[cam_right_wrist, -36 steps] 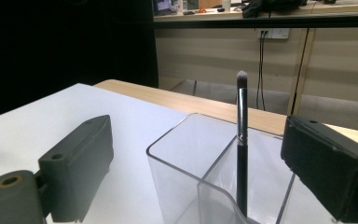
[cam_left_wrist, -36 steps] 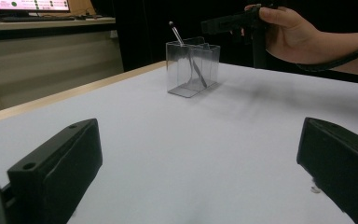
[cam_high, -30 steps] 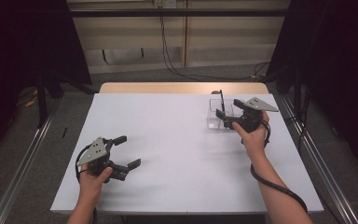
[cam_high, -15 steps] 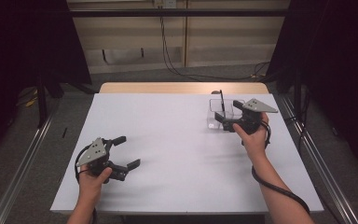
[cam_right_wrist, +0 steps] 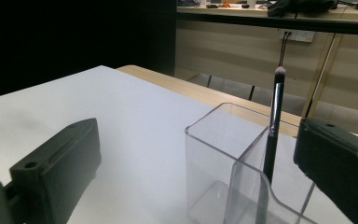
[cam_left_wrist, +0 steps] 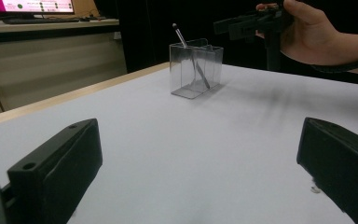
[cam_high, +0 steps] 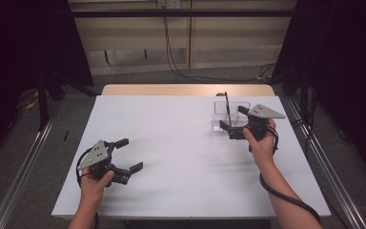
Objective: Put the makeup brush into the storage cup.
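A clear plastic box [cam_high: 220, 116] stands on the white table [cam_high: 181, 143] at the far right. A slim black makeup brush [cam_high: 228, 103] stands tilted inside it, bristles up. My right gripper [cam_high: 232, 118] is open just right of the box, its jaws level with the box's near side and touching nothing. In the right gripper view the box [cam_right_wrist: 214, 158] and the brush [cam_right_wrist: 272, 126] are close ahead between the open jaws. My left gripper [cam_high: 131, 153] is open and empty near the table's front left. From the left gripper view the box [cam_left_wrist: 196, 70] is far off, and the right gripper [cam_left_wrist: 247, 23] is held in a hand beside it.
A wooden strip [cam_high: 186, 89] runs along the table's far edge. Metal rails [cam_high: 24, 162] flank both sides on the floor. Cables [cam_high: 171, 52] hang down the back wall.
My right gripper has drifted slightly back toward the person. The left gripper, the box and the brush stay where they were.
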